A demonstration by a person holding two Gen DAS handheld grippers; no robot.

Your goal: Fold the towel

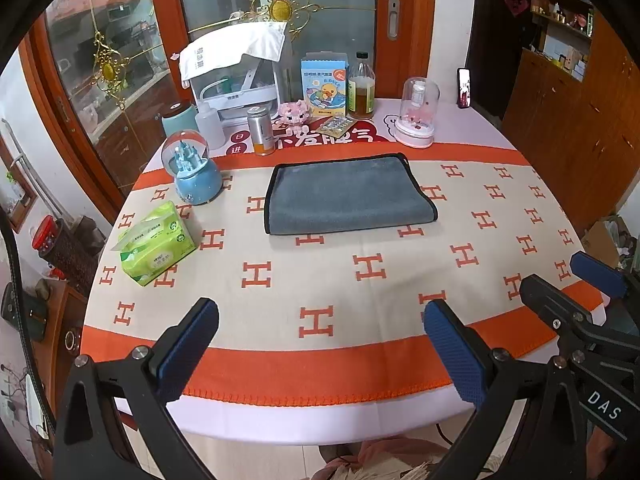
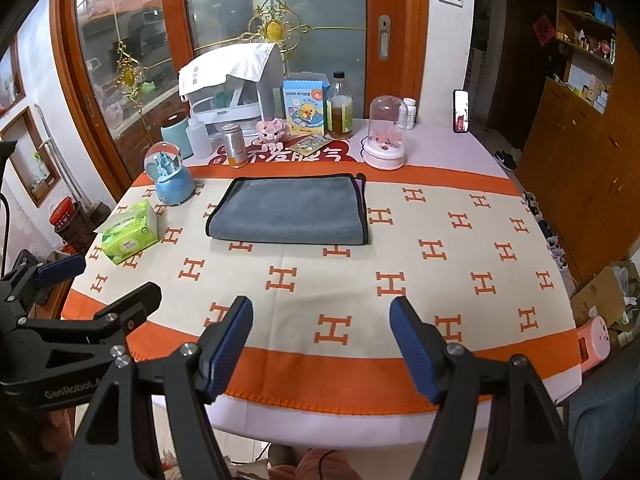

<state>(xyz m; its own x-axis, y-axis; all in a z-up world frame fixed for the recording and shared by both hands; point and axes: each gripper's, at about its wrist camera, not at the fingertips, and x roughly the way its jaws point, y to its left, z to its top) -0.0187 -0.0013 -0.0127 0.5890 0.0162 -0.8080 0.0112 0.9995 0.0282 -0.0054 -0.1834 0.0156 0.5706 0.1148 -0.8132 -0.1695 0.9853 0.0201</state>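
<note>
Towel (image 1: 347,194) is lying crosswise at twelve o'clock, well beyond left gripper (image 1: 320,346) and right gripper (image 2: 322,344), both gaping empty over the desk (image 2: 460,276).

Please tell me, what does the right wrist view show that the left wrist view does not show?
Only the right wrist view shows a white pill bottle behind the pink dome and a pink object past the table's right edge. Only the left wrist view shows a dark device at far left. Both show the folded grey towel, the snow globe, the green tissue pack, and both hand-held grippers, left and right, open and empty.
</note>
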